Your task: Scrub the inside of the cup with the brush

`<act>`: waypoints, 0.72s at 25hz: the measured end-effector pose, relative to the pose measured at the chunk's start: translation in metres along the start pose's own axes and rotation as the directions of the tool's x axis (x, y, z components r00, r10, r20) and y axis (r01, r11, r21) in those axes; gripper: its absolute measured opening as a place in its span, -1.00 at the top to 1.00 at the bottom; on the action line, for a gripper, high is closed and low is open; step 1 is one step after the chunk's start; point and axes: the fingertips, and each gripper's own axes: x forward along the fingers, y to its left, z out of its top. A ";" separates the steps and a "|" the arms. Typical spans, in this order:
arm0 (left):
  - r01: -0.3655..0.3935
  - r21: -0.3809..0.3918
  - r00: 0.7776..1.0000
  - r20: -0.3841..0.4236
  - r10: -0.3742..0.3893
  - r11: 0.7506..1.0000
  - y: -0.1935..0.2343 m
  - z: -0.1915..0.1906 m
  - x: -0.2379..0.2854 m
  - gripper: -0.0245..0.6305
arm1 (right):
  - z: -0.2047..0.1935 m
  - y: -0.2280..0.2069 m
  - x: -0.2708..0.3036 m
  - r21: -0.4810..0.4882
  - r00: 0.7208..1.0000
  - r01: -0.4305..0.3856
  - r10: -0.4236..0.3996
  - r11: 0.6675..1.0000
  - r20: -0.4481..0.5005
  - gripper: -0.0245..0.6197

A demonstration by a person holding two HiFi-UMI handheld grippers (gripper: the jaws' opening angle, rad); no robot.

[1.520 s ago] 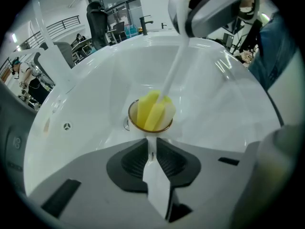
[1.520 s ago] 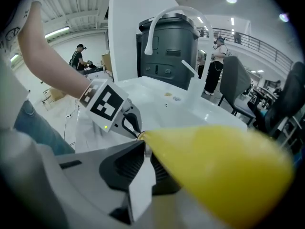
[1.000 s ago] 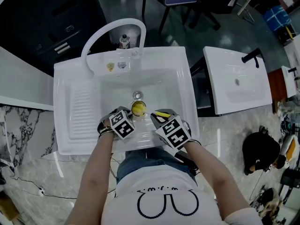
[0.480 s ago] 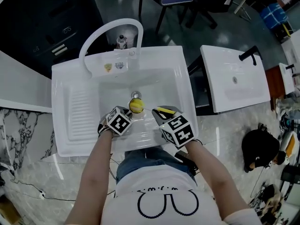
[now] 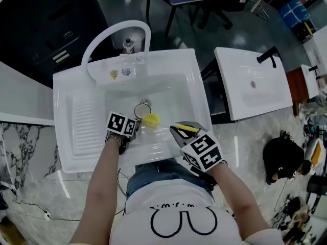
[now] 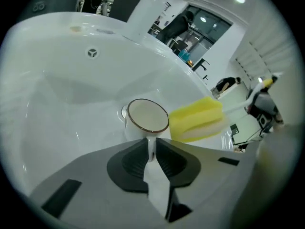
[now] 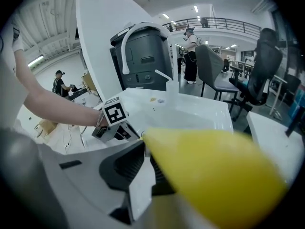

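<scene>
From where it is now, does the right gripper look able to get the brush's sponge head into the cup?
Probably yes. The cup has an uncovered, empty mouth, the sponge head sits just beside its rim, and the left gripper grips only the handle, away from the mouth.

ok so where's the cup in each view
Head view: cup mid-sink, beside the yellow brush head.
Left gripper view: cup at centre, just above the fingers.
Right gripper view: not visible; the yellow brush fills the foreground.
Shared landmark: the white sink.
</scene>
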 end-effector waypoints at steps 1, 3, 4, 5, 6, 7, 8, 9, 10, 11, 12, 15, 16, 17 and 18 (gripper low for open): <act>0.013 -0.045 1.000 0.009 -0.013 0.999 0.000 0.001 0.000 0.73 | 0.000 0.000 0.000 -0.006 1.000 0.003 -0.003 1.000 -0.011 0.78; 0.044 -0.156 0.998 0.041 -0.038 0.987 0.001 0.004 -0.002 0.73 | 0.000 0.001 -0.002 -0.016 1.000 0.008 -0.008 1.000 -0.028 0.78; 0.061 -0.212 0.997 0.058 -0.050 0.975 0.002 0.006 -0.003 0.73 | 0.000 0.001 -0.003 -0.018 1.000 0.011 -0.012 1.000 -0.028 0.78; 0.077 -0.258 0.996 0.072 -0.061 0.963 0.002 0.008 -0.003 0.73 | 0.001 0.001 -0.003 -0.018 1.000 0.014 -0.015 1.000 -0.021 0.78; 0.091 -0.290 0.994 0.082 -0.070 0.953 0.002 0.008 -0.003 0.73 | 0.003 0.000 -0.001 -0.015 1.000 0.017 -0.017 1.000 -0.013 0.78; 0.102 -0.310 0.993 0.087 -0.078 0.945 0.002 0.008 -0.004 0.73 | 0.004 -0.001 0.003 -0.013 1.000 0.019 -0.019 1.000 -0.007 0.78; 0.109 -0.322 0.992 0.089 -0.084 0.941 0.001 0.008 -0.003 0.73 | 0.004 -0.002 0.007 -0.016 1.000 0.023 -0.023 1.000 -0.008 0.78; 0.113 -0.330 0.992 0.091 -0.087 0.937 0.000 0.008 -0.003 0.73 | 0.004 -0.003 0.011 -0.023 1.000 0.026 -0.026 0.999 -0.015 0.78; 0.114 -0.337 0.992 0.093 -0.088 0.935 0.000 0.008 -0.003 0.73 | 0.003 -0.004 0.015 -0.033 0.999 0.026 -0.027 0.999 -0.026 0.78; 0.116 -0.344 0.992 0.096 -0.087 0.932 0.000 0.009 -0.003 0.73 | 0.001 -0.004 0.019 -0.041 0.999 0.024 -0.026 0.999 -0.038 0.78; 0.117 -0.351 0.991 0.099 -0.087 0.929 0.000 0.009 -0.004 0.73 | 0.000 -0.005 0.021 -0.046 0.998 0.021 -0.023 0.999 -0.050 0.78; 0.122 -0.359 0.991 0.101 -0.091 0.925 0.000 0.009 -0.004 0.73 | -0.007 -0.005 0.032 -0.051 0.997 0.008 -0.012 0.999 -0.081 0.78; 0.124 -0.359 0.991 0.100 -0.094 0.925 -0.001 0.009 -0.004 0.73 | -0.010 -0.004 0.038 -0.050 0.996 0.002 -0.006 0.999 -0.090 0.79; 0.126 -0.360 0.990 0.100 -0.096 0.924 -0.002 0.009 -0.002 0.73 | -0.013 -0.002 0.045 -0.054 0.995 -0.003 -0.002 0.999 -0.100 0.79; 0.130 -0.363 0.990 0.101 -0.099 0.923 -0.003 0.010 -0.001 0.73 | -0.015 0.000 0.052 -0.065 0.994 -0.007 -0.001 0.998 -0.109 0.79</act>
